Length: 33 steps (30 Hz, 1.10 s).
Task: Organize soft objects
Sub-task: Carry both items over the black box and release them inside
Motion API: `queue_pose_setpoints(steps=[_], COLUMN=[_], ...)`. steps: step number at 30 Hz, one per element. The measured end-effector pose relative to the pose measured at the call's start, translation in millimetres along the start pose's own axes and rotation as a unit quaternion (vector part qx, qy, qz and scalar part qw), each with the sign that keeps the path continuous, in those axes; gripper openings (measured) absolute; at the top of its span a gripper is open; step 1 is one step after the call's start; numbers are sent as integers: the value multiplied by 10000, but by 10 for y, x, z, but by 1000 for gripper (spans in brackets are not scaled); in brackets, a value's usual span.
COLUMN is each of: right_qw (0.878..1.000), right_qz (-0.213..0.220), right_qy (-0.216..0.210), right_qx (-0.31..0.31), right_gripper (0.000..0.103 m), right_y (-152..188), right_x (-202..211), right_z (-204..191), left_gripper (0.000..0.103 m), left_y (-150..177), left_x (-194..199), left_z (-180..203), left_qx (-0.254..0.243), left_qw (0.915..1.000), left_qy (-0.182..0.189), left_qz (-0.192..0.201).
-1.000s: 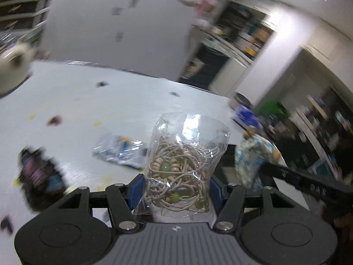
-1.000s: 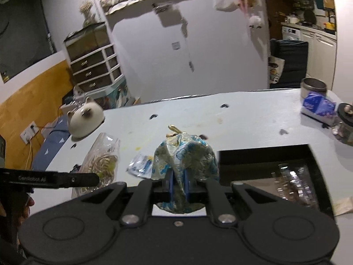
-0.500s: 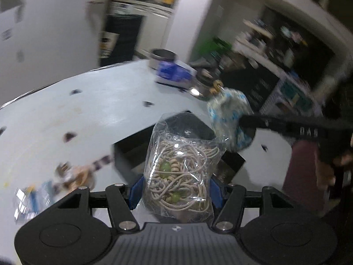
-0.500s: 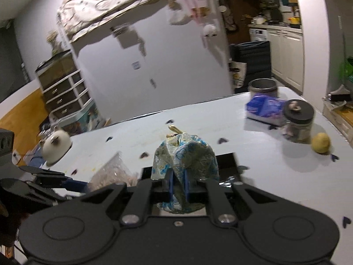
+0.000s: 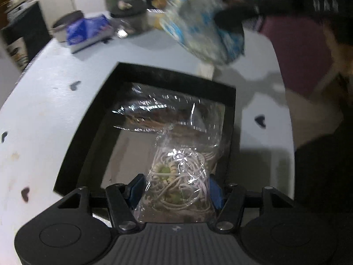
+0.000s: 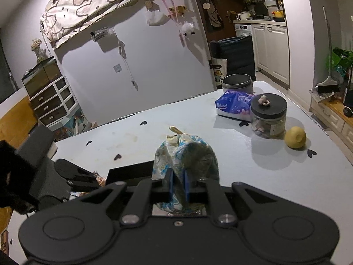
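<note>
Your white table [image 6: 253,176], dotted with small dark hearts, fills the lower frame under a grey wall. Your left gripper [image 5: 175,190] clamps a clear bag of cord and beads [image 5: 176,183] above the black tray [image 5: 92,130] (another crinkled bag lies inside). Your right gripper [image 6: 177,186] pinches the blue floral cloth pouch [image 6: 187,152], centre. A jar [image 6: 268,116] and tissue pack [image 6: 233,105] crowd the right edge; bare table lies between.
</note>
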State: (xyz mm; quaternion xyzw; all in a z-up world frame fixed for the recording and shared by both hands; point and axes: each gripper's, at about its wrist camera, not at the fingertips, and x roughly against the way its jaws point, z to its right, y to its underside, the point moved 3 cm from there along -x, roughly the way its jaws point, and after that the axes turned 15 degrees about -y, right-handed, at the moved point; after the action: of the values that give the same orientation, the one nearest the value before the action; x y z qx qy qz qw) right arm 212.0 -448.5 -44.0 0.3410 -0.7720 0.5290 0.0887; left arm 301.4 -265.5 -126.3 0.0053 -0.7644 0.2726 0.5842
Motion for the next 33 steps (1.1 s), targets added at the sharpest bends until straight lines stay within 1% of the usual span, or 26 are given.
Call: queue_pose_setpoints(steps=[3,6,8,12,13,15,16,18,19,20,21,23,25,27,30,33], right_qw=[9996,9974,9951,9874,9865,9866,9867,9859,9847,9830,9814,9796,9792,9792,9809,9837], right_qz=[-64,-231,-403,-889,-1006,-1243,-1331,-1530,-1654,-1779,-1882,-1988,-1999,-1995,-1837,-1619], right_qy=[-190,-474,-617,-860,-826,-655,-585,-405,-310,-232,-176,-97,-84,-116,-326,-477], right_qx=[-183,-497,-658,-986,-993,-827,-729,-537,-441,-382,-342,-293,-327,-358,-554,-617], right_gripper=[11,11,11,11,11,11,11,11,11,11,11,11,12,16,41,46], right_y=[-42,-84,-97,-41,-22,22,39,73,101,135,169,206,229,222,168,83], right_x=[-88,-293,-475,-918,-1013,-1196,-1267,-1396,-1466,-1531,-1583,-1657,-1697,-1715,-1629,-1480], right_z=[40,88,92,55,41,-20,-48,-84,-96,-100,-88,-71,-52,-48,-43,-80], left_gripper=[61,61,61,63,66,78,91,94,96,97,97,99,101,102,103,103], left_y=[-6,38,72,121,141,182,190,194,219,229,228,232,247,264,280,294], left_x=[-166,-284,-342,-397,-404,-345,-332,-307,-282,-235,-204,-133,-62,11,109,180], left_z=[5,29,30,-57,-76,-83,-96,-152,-208,-258,-289,-343,-365,-393,-419,-447], left_qx=[-383,-537,-572,-297,-241,-168,-123,79,228,405,534,735,889,1103,1408,1707], left_qw=[9990,9978,9974,9982,9983,9984,9986,9991,9987,9977,9970,9958,9946,9924,9884,9835], left_qy=[57,152,235,455,478,524,514,419,452,544,559,511,444,396,276,137], left_qz=[-207,-367,-363,-266,-217,-104,-43,-17,-44,61,99,186,298,381,506,587])
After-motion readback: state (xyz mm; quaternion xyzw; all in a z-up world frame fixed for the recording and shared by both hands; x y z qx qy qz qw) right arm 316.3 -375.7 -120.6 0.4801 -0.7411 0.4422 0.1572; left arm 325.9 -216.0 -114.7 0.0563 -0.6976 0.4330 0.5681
